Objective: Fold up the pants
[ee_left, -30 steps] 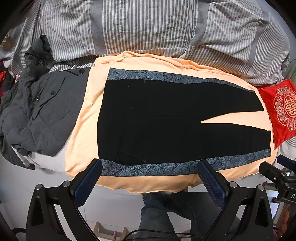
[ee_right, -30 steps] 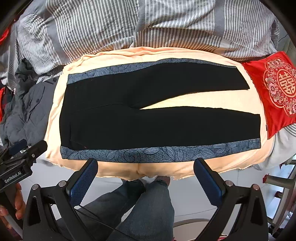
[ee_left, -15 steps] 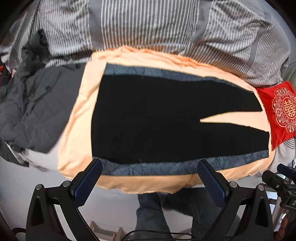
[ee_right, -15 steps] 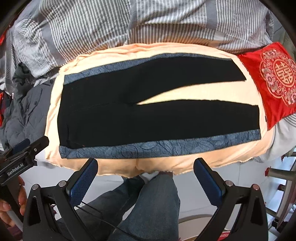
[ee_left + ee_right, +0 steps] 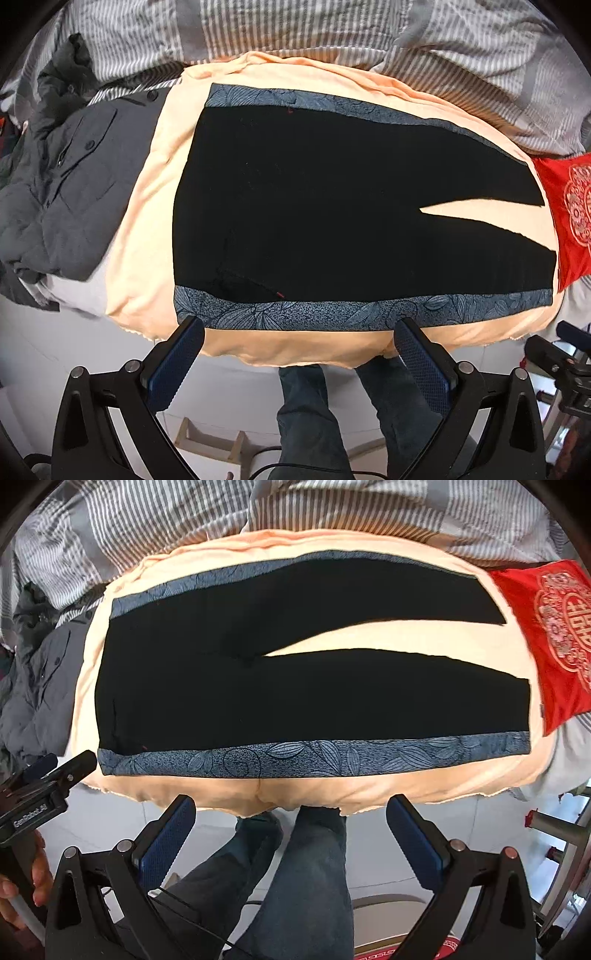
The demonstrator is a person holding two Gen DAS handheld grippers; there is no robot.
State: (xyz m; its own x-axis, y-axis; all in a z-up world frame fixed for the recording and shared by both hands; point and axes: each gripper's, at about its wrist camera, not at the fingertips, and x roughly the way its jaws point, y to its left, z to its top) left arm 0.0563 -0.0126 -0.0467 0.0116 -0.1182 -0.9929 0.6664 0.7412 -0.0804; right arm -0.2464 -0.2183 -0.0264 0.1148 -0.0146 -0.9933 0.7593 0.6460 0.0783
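Note:
Black pants (image 5: 314,206) with blue patterned side stripes lie flat on a peach cloth (image 5: 147,236), waistband at the left, legs spread to the right. They also show in the right wrist view (image 5: 295,690). My left gripper (image 5: 297,325) is open and empty, at the near blue stripe by the waistband end. My right gripper (image 5: 291,805) is open and empty, just short of the cloth's near edge at mid-length. The left gripper's body shows in the right wrist view (image 5: 44,790).
A dark grey jacket (image 5: 62,177) lies left of the cloth. A striped duvet (image 5: 332,33) lies behind. A red embroidered cushion (image 5: 546,627) sits by the leg ends. The person's legs (image 5: 295,878) stand below the bed edge.
Both grippers have moved closer to the bed; the pants fill more of each view. The left gripper's fingertips have reached the near blue stripe. Both stay open.

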